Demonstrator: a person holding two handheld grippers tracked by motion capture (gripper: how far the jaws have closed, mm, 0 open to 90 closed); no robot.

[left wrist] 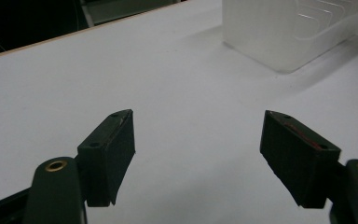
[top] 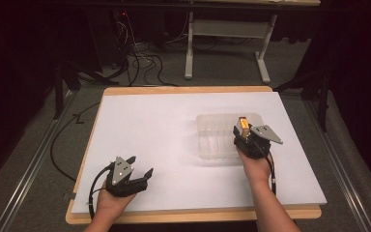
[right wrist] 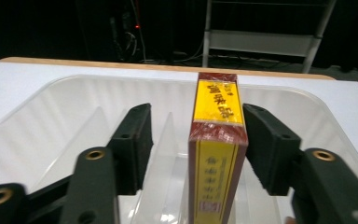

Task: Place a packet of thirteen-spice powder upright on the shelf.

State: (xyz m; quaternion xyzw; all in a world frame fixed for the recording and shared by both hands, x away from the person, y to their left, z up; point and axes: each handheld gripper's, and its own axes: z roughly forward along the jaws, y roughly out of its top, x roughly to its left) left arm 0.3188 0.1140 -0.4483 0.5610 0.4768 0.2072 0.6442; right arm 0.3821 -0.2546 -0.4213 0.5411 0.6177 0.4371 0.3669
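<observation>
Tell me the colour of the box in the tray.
Yellow with dark red edges; the box shows best in the right gripper view.

the table [top: 290, 212] has a light wooden top whose edge shows as a thin border around a large white sheet [top: 164, 140] that covers nearly all of it. directly on the sheet sits 1 clear plastic tray [top: 212, 137] with ribbed dividers, right of the middle. the table stands on a grey carpeted floor [top: 24, 164], with black cables lying on the floor beyond its far edge.
</observation>
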